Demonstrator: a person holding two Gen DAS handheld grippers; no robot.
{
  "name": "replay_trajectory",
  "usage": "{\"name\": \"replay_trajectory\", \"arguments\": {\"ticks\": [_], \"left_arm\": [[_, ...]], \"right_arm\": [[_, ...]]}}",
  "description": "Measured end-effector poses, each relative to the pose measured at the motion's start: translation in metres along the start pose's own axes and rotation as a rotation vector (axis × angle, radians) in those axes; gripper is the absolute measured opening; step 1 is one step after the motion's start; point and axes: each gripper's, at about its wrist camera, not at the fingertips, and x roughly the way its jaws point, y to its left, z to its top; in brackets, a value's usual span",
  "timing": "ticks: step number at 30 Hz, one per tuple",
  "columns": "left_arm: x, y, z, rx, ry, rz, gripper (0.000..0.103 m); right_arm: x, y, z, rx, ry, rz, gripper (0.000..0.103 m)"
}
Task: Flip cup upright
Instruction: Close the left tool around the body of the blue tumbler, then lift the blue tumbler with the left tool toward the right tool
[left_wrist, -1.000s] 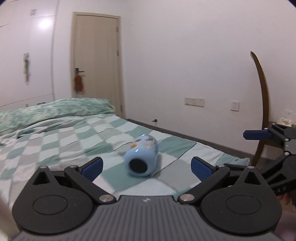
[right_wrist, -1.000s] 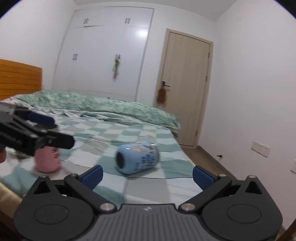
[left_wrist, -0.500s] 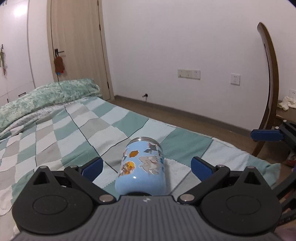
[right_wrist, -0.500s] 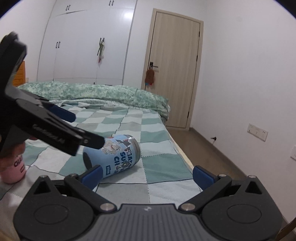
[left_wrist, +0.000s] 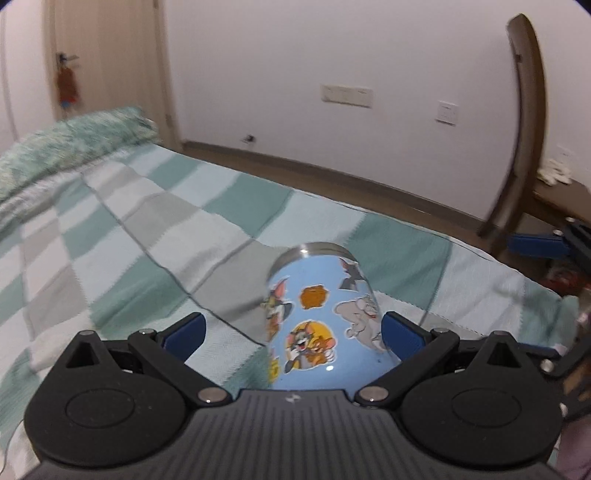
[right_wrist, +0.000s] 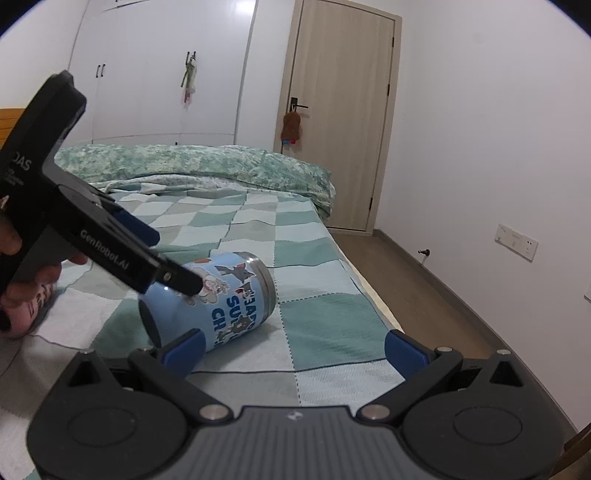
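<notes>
A light blue cartoon-printed cup (left_wrist: 317, 317) lies on its side on the checked bed cover, steel rim pointing away from my left gripper. My left gripper (left_wrist: 293, 332) is open, its jaws on either side of the cup's body; the right pad sits close against it. In the right wrist view the cup (right_wrist: 218, 301) lies just left of centre, dark base toward the camera, with the left gripper (right_wrist: 162, 258) over it. My right gripper (right_wrist: 293, 347) is open and empty, a little nearer than the cup and to its right.
A pink cup (right_wrist: 26, 314) sits at the far left behind the hand. The bed's right edge (right_wrist: 373, 291) drops to a wooden floor. A dark wooden chair (left_wrist: 524, 122) and a side table stand beyond the bed's foot. A green duvet (right_wrist: 207, 162) lies further up.
My left gripper has moved forward and lower so its open jaws now straddle the cup. The cup has turned from mouth-first to rim-away. The right gripper has barely shifted.
</notes>
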Motion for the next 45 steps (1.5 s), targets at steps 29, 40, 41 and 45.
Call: {"name": "replay_trajectory", "arguments": {"ticks": [29, 40, 41, 45], "left_arm": [[0.027, -0.001, 0.006, -0.139, 0.188, -0.072, 0.086], [-0.003, -0.021, -0.011, -0.144, 0.125, -0.01, 0.086], [-0.005, -0.022, -0.013, -0.147, 0.119, -0.006, 0.086], [-0.009, -0.025, -0.017, -0.16, 0.108, 0.013, 0.086]], "right_arm": [[0.007, -0.015, -0.009, 0.04, 0.021, -0.001, 0.103], [-0.006, -0.027, -0.005, 0.051, 0.015, 0.028, 0.103], [-0.006, -0.029, -0.004, 0.056, 0.02, 0.022, 0.103], [-0.006, -0.038, -0.002, 0.081, 0.03, 0.024, 0.103]]}}
